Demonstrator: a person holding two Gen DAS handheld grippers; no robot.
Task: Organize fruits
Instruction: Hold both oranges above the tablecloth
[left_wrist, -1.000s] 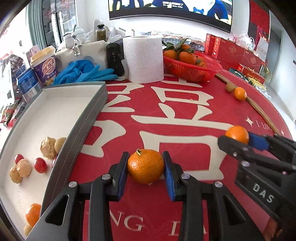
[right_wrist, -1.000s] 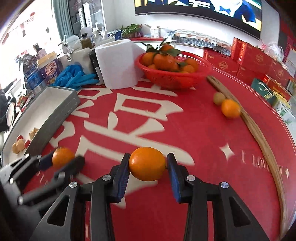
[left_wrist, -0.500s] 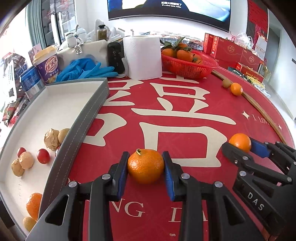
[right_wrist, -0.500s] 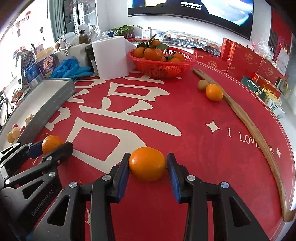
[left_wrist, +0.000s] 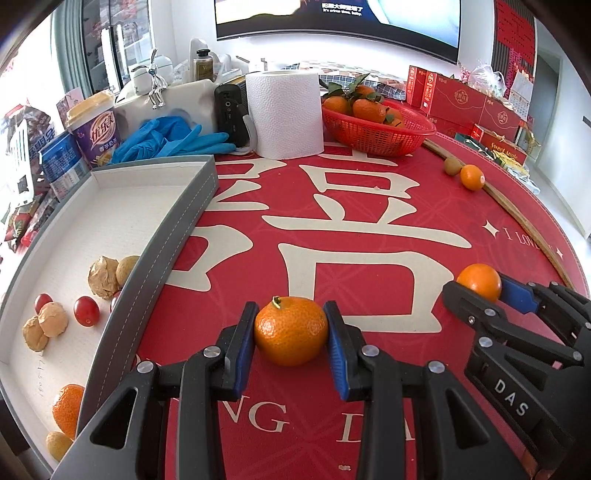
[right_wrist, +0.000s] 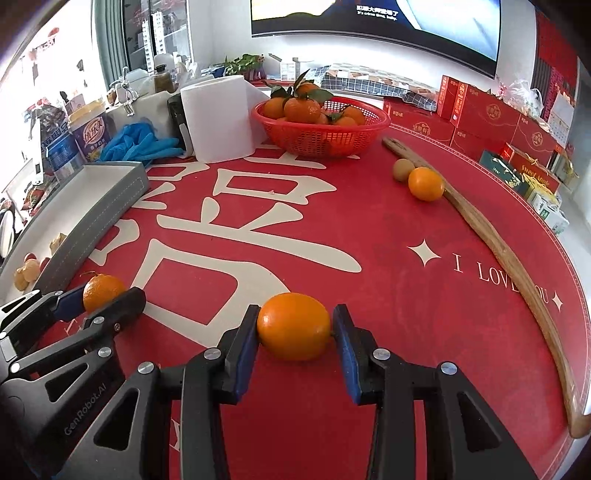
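My left gripper (left_wrist: 291, 332) is shut on a stemmed mandarin (left_wrist: 291, 330), held just above the red mat beside the tray. The right gripper (right_wrist: 294, 328) is shut on a smooth orange (right_wrist: 293, 325) over the mat's front. Each shows in the other's view: the right gripper (left_wrist: 480, 286) at far right, the left gripper (right_wrist: 105, 293) at lower left. The grey tray (left_wrist: 166, 258) on the left holds cherry tomatoes (left_wrist: 86, 311), brown nuts (left_wrist: 103, 278) and an orange (left_wrist: 68, 408). A red basket (right_wrist: 321, 129) of mandarins stands at the back.
A loose orange (right_wrist: 425, 183) and a kiwi (right_wrist: 403, 169) lie against a curved wooden stick (right_wrist: 480, 221) at the right. A paper roll (left_wrist: 284, 114), blue gloves (left_wrist: 170, 138), cups and a black device crowd the back left. Red boxes line the back right.
The right gripper has shifted slightly with its orange, drawing a little away from the basket. The left gripper and its mandarin have stayed put.
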